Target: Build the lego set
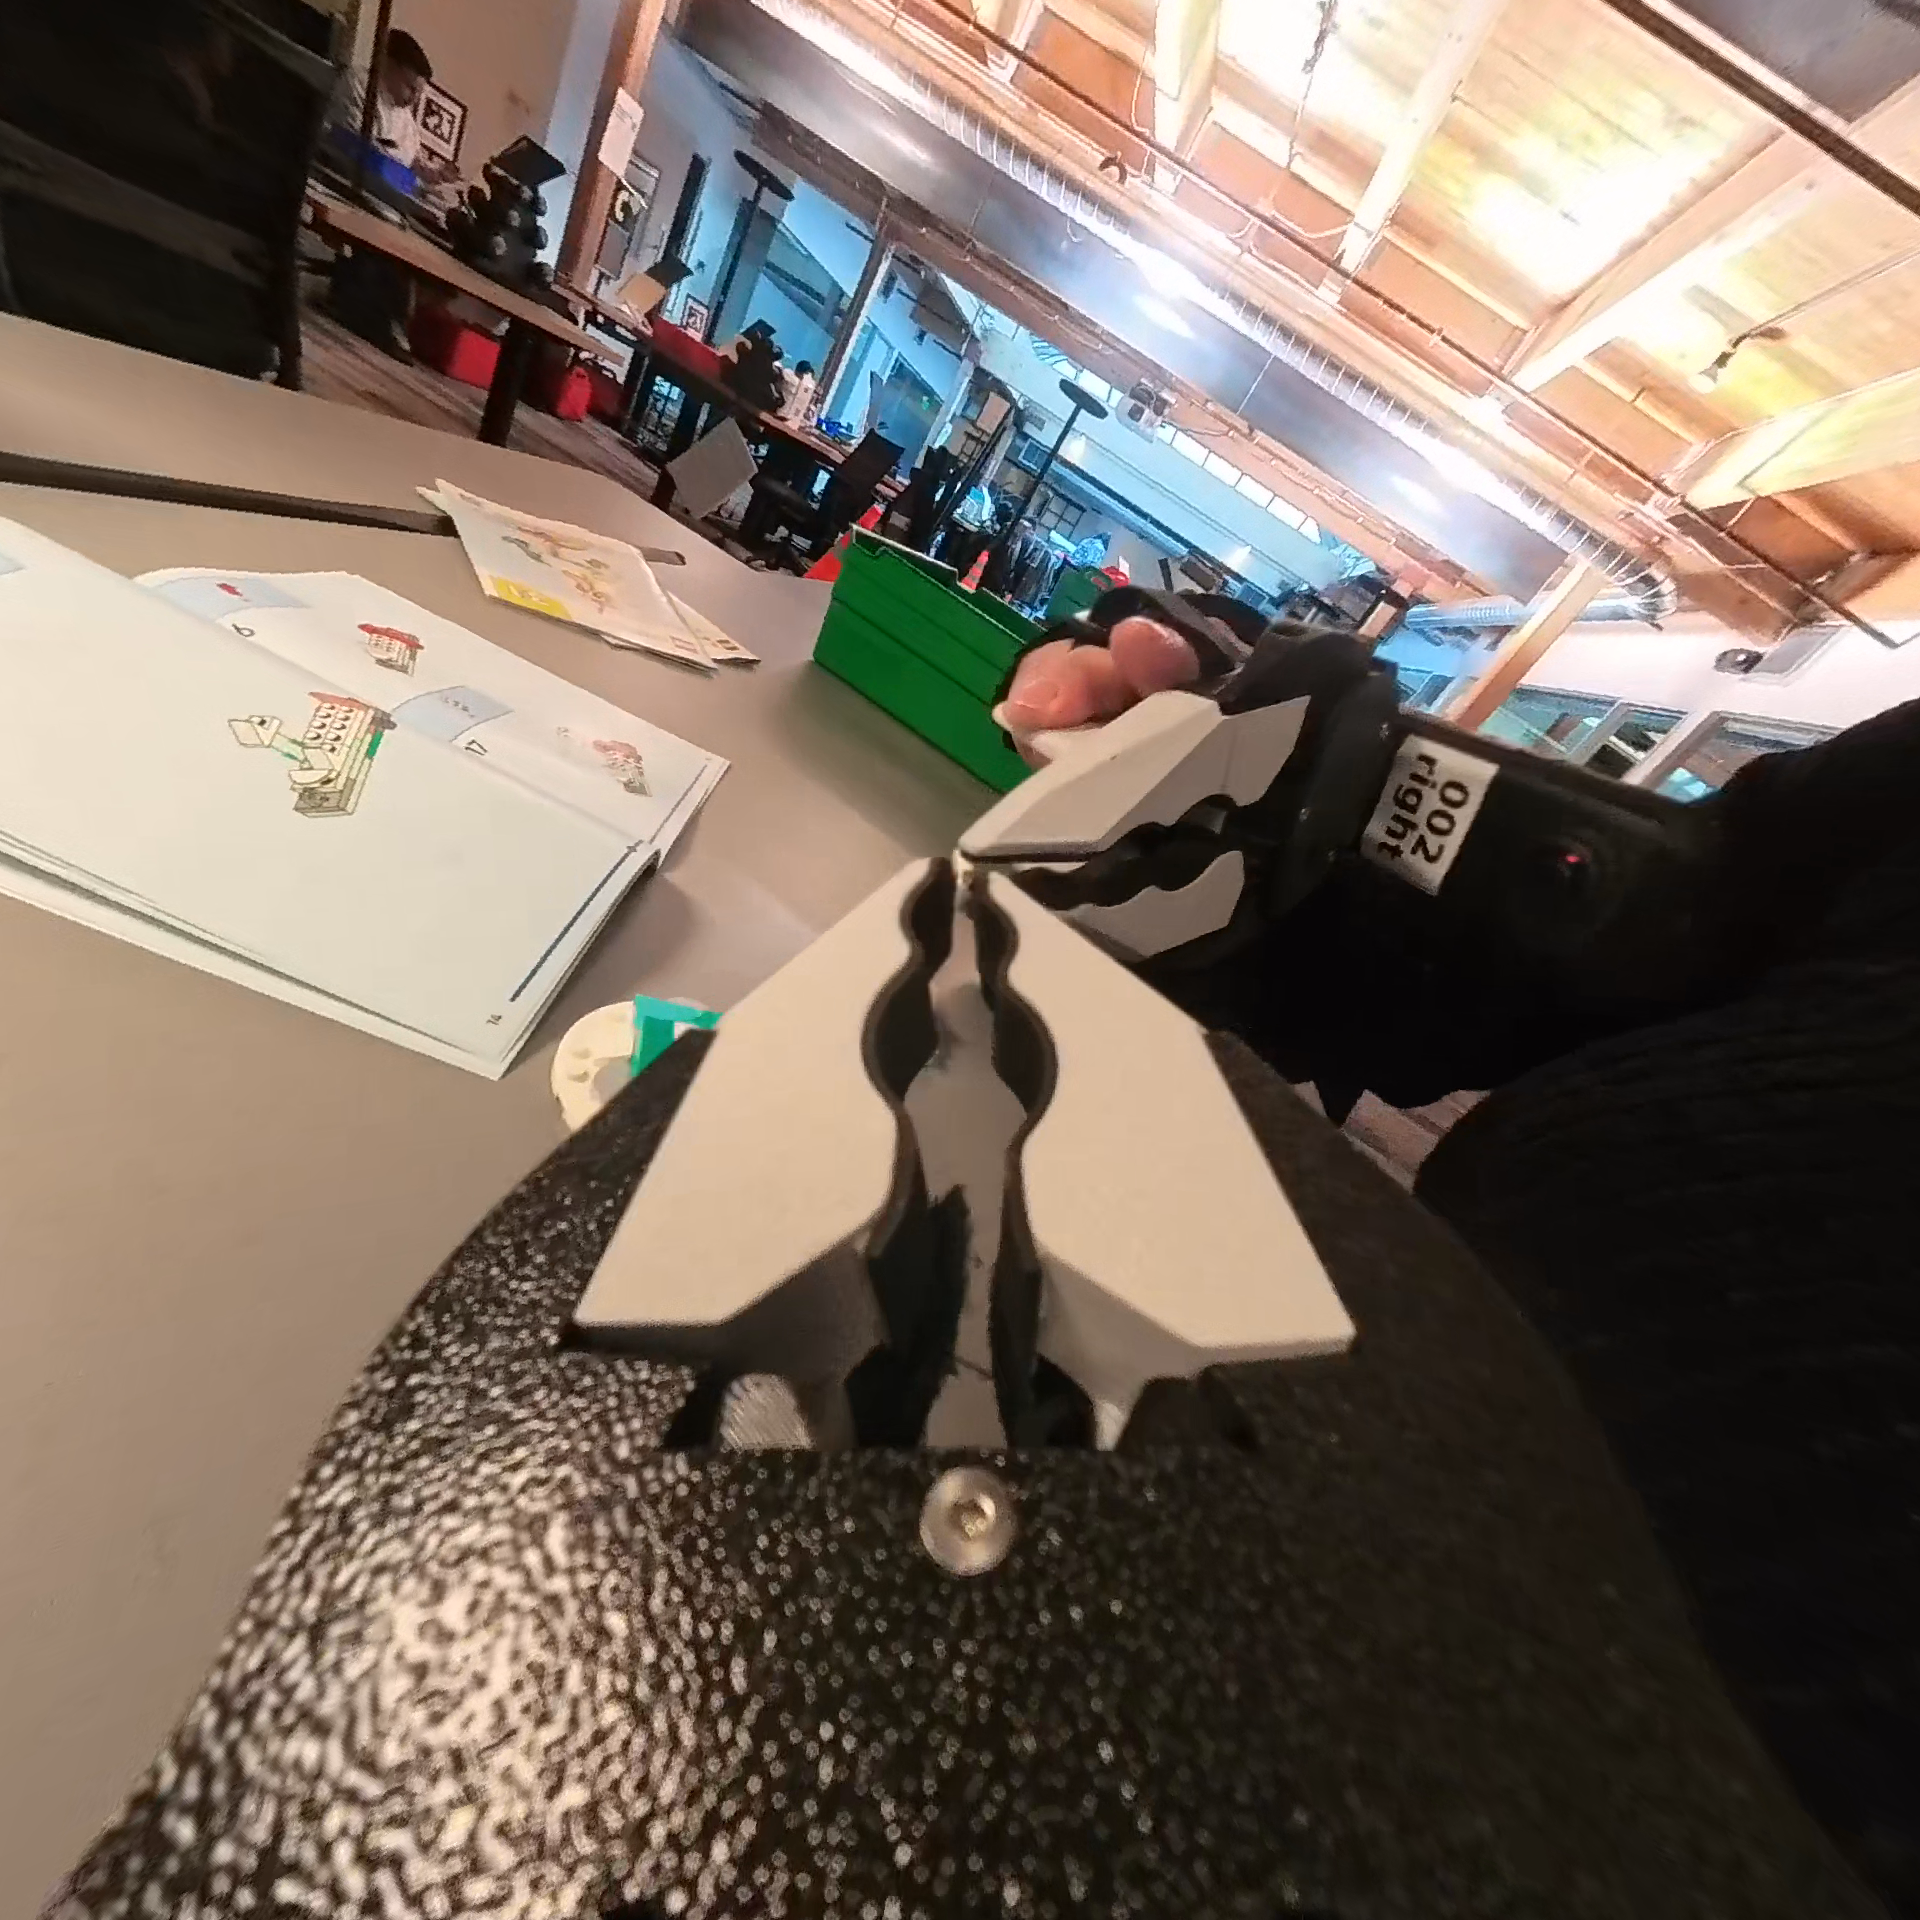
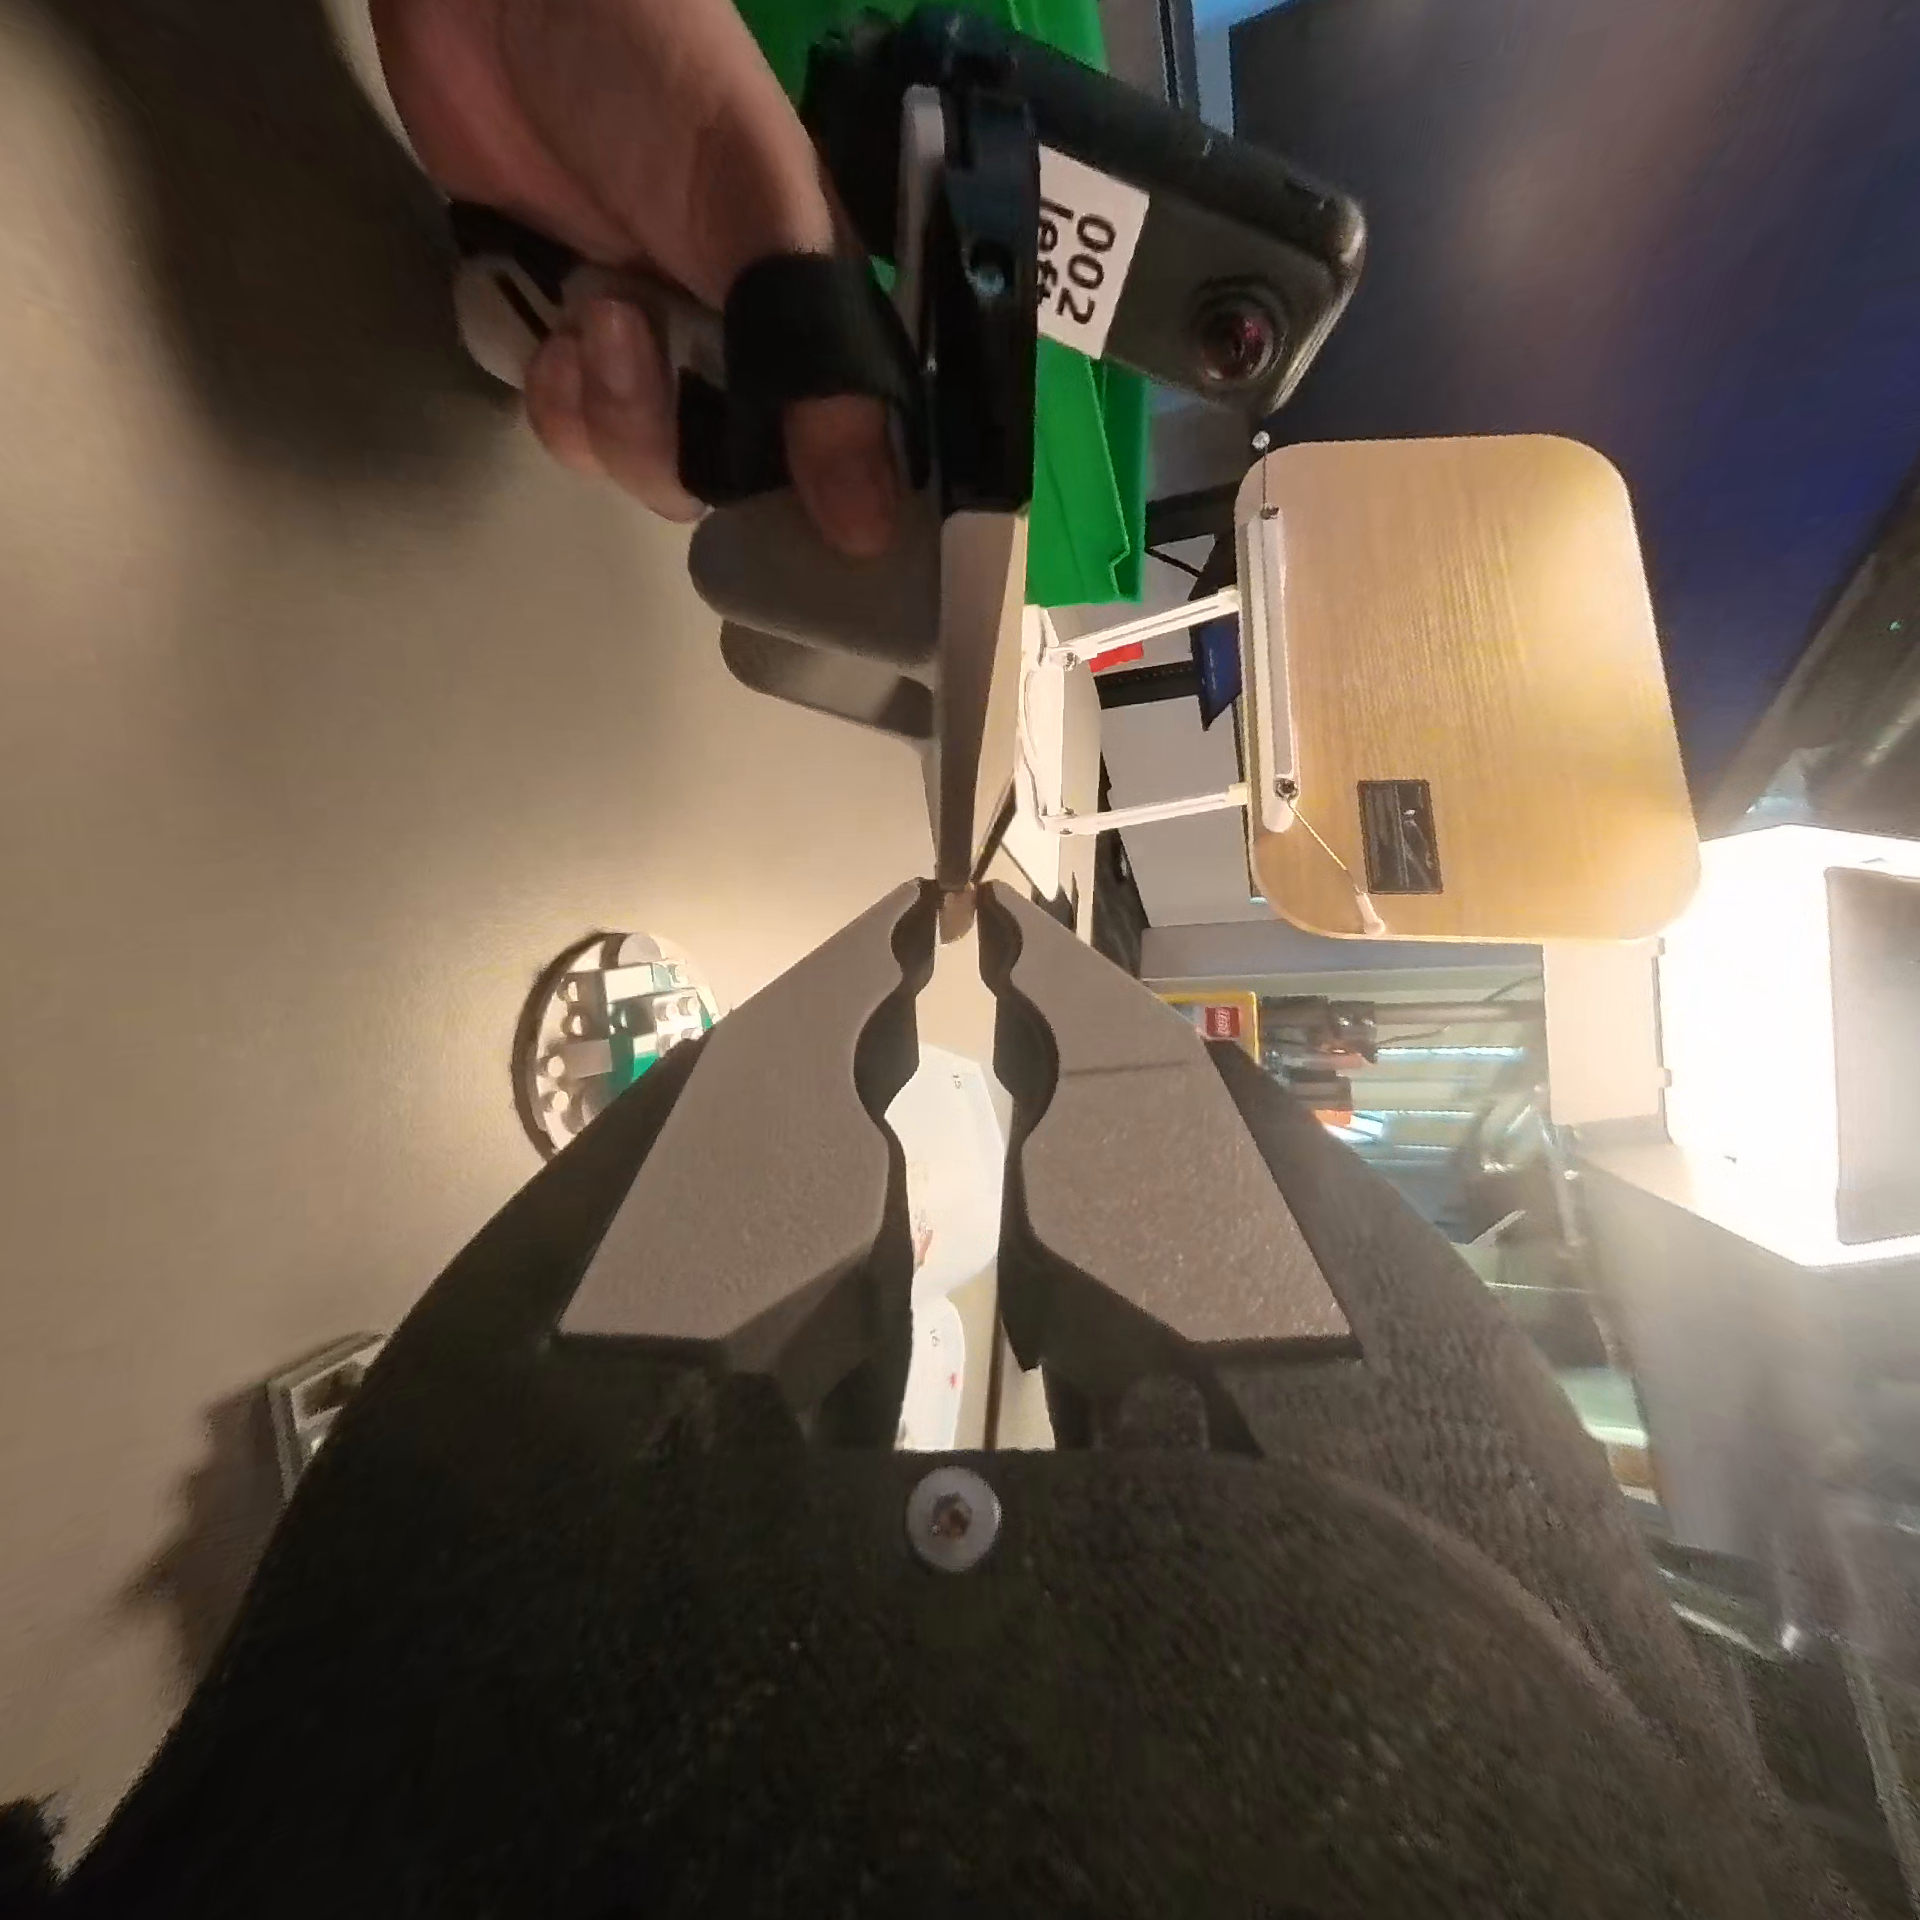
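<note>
Both grippers are meeting tip to tip above the grey counter (image 1: 208, 1195). The left gripper (image 1: 961, 868) is holding its fingers (image 1: 790, 1122) nearly closed, tips almost touching, with only the narrow wavy slot between them. A tiny pale piece (image 1: 968, 881) is sitting right at the tips; too small to tell what it is, or whether the left tips are actually pinching it.

The right gripper (image 1: 971, 847) is coming in from the right in the left wrist view, fingers pressed nearly flat together, its tip touching the left gripper's tip at that pale piece. A hand (image 1: 1091, 675) is wrapping its handle.

In the right wrist view, the right gripper (image 2: 954, 894) is showing its fingers (image 2: 748, 1143) close together, with a slim gap at the tips. The left gripper (image 2: 951, 873) is pointing down into that gap, edge on, and a small tan piece (image 2: 954, 920) is sitting between the right tips. Grip on it is unclear. A hand (image 2: 644, 260) is holding the left gripper.

Lego build (image 2: 613, 1029), white and green bricks on a round white base, is resting on the counter, left of the right fingers, well below the tips. In the left wrist view it (image 1: 634, 1049) is peeking out beside the left gripper body.

An open instruction booklet (image 1: 343, 790) is lying on the counter, a second booklet (image 1: 592, 582) beyond it, and a green bin (image 1: 914, 665) is behind.
</note>
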